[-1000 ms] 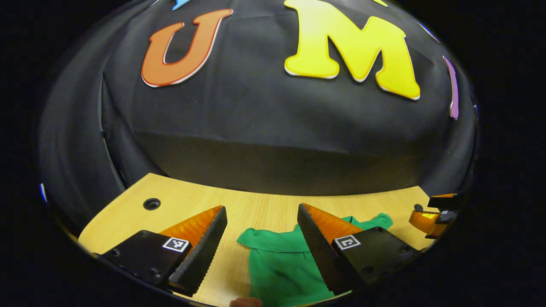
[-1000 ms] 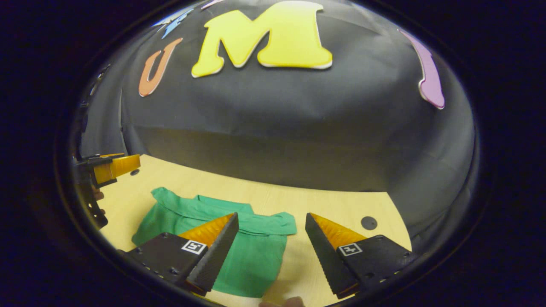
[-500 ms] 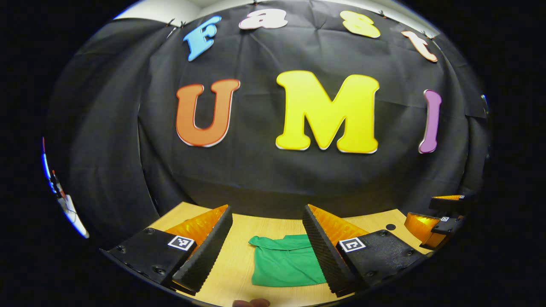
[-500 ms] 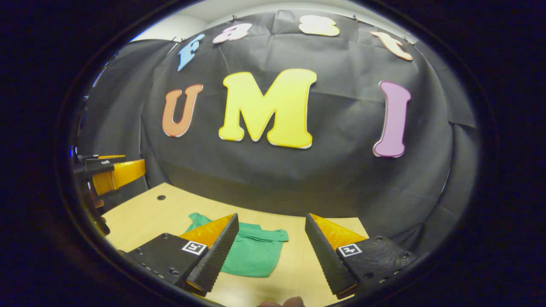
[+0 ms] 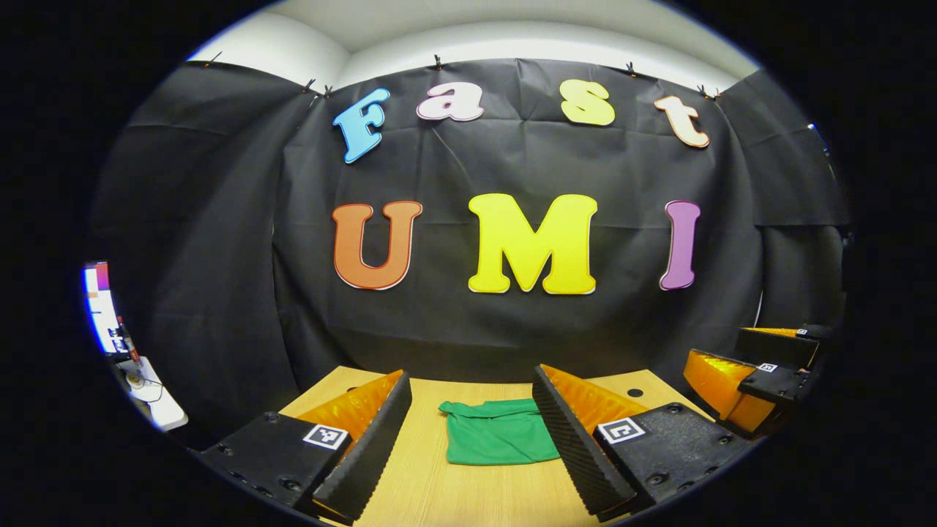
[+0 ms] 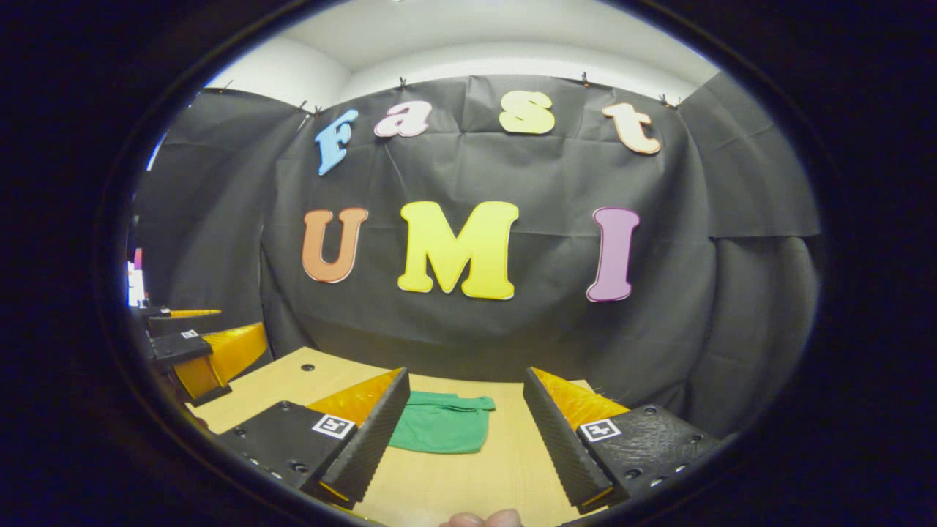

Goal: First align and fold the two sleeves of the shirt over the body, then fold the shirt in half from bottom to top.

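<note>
Folded shirt (image 5: 498, 441) lay on the desk (image 5: 439, 490).
Both the left hand-held gripper (image 5: 472, 432) and right hand-held gripper (image 6: 465, 432) gaped wide before it; a finger hid one shirt edge.

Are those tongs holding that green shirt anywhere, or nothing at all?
Nothing is held. Both the left tongs and the right tongs are open, off the folded green shirt, which lies on the table.

shirt (image 5: 498, 440): 1 | table (image 5: 454, 498): 1 | grippers: 2 | monitor (image 5: 102, 311): 1
</note>
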Demonstrator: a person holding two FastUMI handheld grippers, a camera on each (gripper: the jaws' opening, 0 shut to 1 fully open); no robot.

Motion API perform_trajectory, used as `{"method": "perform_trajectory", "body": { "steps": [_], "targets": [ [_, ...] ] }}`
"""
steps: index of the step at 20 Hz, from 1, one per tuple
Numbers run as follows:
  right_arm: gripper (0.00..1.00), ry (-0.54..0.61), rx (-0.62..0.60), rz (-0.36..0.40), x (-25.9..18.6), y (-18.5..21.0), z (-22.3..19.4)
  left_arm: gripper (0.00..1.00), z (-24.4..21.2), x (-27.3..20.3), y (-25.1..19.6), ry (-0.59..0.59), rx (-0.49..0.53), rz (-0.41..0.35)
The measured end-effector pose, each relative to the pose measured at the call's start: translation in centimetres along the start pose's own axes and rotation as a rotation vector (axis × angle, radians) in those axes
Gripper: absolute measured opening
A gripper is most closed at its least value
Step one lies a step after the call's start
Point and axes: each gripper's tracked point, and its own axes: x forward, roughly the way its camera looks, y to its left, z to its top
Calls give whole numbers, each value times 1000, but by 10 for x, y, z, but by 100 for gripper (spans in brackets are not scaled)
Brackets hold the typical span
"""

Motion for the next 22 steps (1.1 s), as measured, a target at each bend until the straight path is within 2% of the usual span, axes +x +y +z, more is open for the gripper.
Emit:
{"method": "perform_trajectory", "body": {
  "steps": [2,5,6,11,15,22],
  "targets": [
    [96,-17,19,-4,-24,2,5,100,4,-18,0,-16,6,-1],
    [95,-37,9,2,-33,7,11,100,11,-28,-1,-23,2,-7],
    [98,-39,10,-2,-35,6,13,100,16,-30,-1,-28,7,-4],
    [94,-60,12,-12,-40,0,23,100,27,-31,-7,-52,13,-5],
    [97,-75,8,-16,-41,-3,30,100,32,-29,-16,-60,22,-22],
    [94,-90,1,-19,-40,-4,32,100,33,-27,-23,-64,30,-33]
  ]
}}
